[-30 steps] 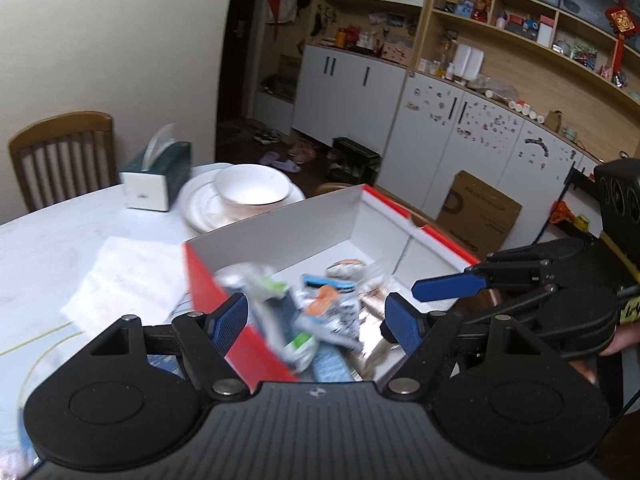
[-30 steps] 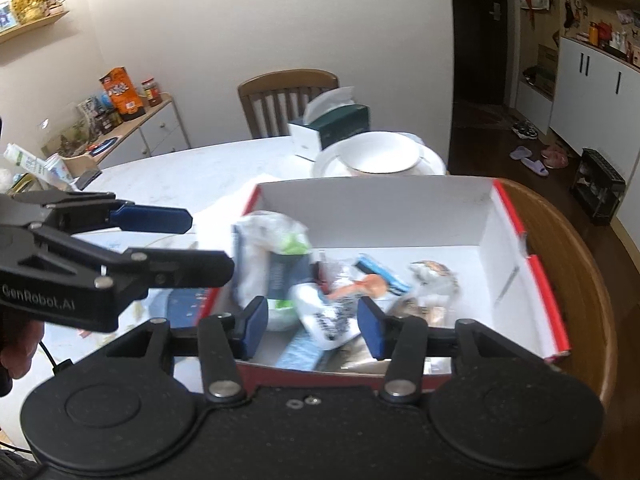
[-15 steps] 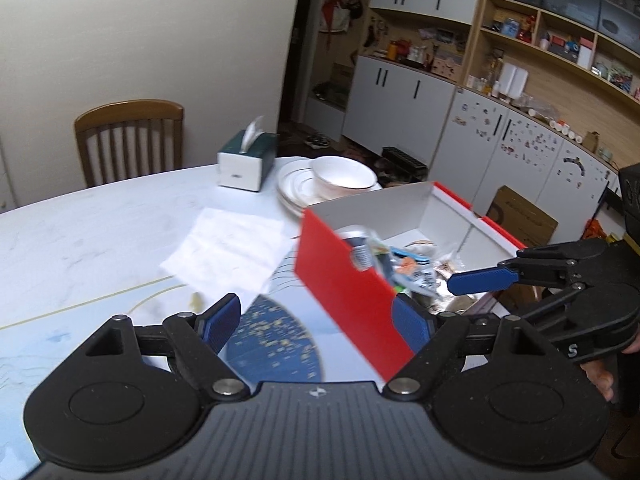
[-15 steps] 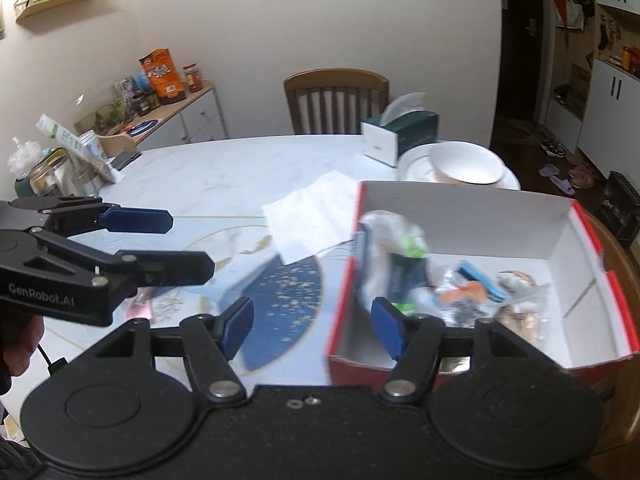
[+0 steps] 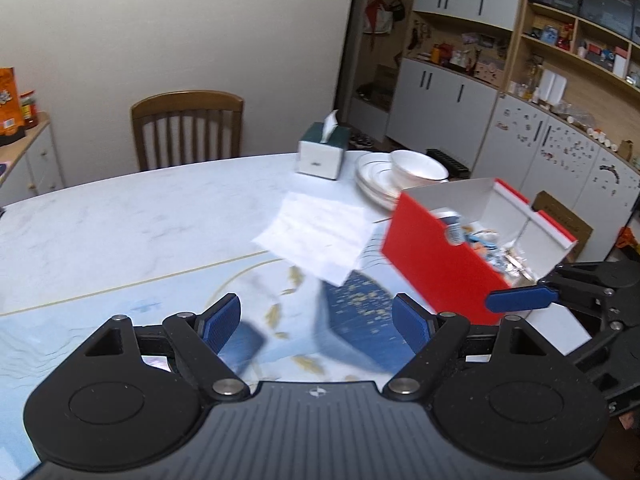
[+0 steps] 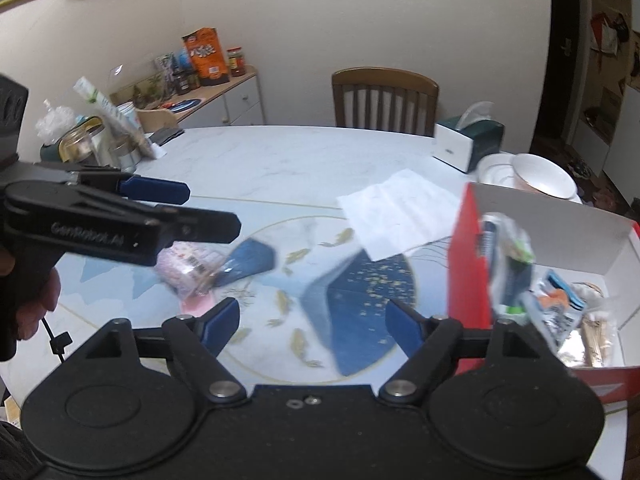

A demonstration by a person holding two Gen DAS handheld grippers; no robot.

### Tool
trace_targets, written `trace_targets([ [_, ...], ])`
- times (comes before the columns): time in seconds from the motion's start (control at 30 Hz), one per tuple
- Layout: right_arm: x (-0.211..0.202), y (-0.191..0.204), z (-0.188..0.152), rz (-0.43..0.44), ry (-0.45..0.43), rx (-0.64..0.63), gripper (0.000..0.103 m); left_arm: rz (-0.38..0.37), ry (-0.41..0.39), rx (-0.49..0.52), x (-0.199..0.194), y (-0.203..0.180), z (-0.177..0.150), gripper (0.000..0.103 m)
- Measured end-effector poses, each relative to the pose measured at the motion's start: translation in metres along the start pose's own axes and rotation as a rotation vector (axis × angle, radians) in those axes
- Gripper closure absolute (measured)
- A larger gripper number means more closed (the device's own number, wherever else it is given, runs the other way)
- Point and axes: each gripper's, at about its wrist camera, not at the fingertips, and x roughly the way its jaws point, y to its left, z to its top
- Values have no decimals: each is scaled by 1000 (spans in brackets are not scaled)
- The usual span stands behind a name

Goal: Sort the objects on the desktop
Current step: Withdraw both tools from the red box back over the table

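On the table's left part, in the right wrist view, a pink packet (image 6: 188,268) lies flat with a dark blue object (image 6: 250,260) touching its right end; both are blurred, so neither's long axis can be told for sure, though together they run roughly left to right. The left gripper (image 6: 212,210) hangs just above and to the left of the packet, its jaws wide apart with nothing between them, and looks the nearer of the two. The right gripper (image 6: 312,326) sits further right, the packet ahead and to its left; its jaws are opening and hold nothing. Further right, a white paper sheet (image 6: 396,212) lies flat, then the red box (image 6: 468,264) of already gathered wrapped items stands at the table's right edge, well apart from the packet.
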Motion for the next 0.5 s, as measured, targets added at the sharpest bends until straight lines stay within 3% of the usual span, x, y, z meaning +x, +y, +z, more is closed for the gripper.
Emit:
trace_targets([
  [0.17, 14, 27, -2, -9, 1, -24, 19, 47, 15, -5, -3, 24, -11, 20],
  [0.33, 30, 56, -7, -34, -8, -61, 17, 112, 39, -18, 2, 48, -21, 14],
  [0.5, 46, 81, -12, -38, -14, -111, 16, 144, 87, -24, 13, 68, -32, 0],
])
